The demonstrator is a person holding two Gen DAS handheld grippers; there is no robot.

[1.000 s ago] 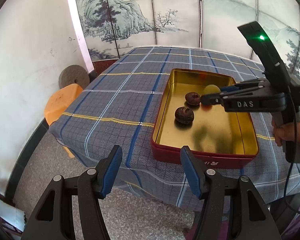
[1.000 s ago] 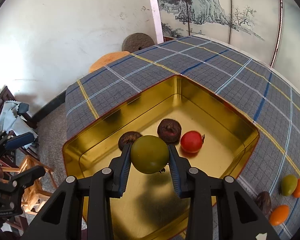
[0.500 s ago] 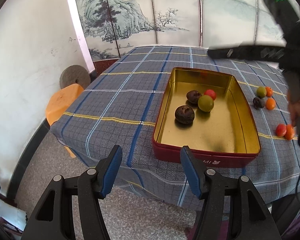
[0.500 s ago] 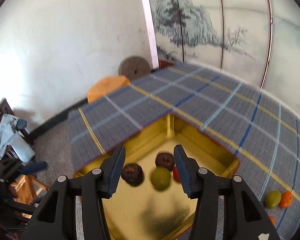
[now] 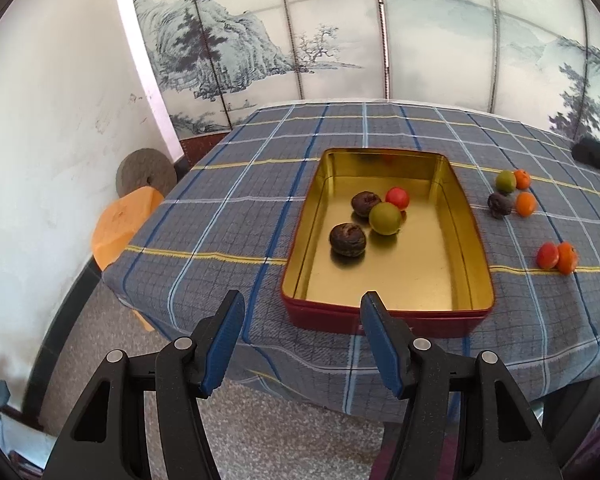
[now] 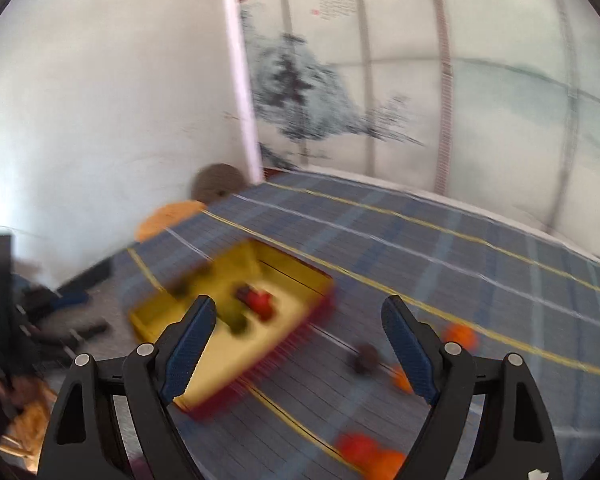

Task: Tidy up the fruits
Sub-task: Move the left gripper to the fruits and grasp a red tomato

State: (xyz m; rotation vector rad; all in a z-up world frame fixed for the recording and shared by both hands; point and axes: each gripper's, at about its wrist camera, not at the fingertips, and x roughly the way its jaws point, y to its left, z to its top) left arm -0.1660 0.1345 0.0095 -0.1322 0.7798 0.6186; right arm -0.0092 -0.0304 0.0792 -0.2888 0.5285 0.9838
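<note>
Right hand-held gripper [image 6: 296,344], jaws just opened wide and empty, risks nudging the dark fruit [image 6: 365,357] into rolling off the bench [image 6: 420,240] if you descend off-centre.

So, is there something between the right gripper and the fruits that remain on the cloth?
Nothing visible blocks it. The right gripper, fingers open and empty, looks over bare cloth at the dark fruit and the orange fruit beside the tin. The picture is blurred, so small things may be missed.
</note>
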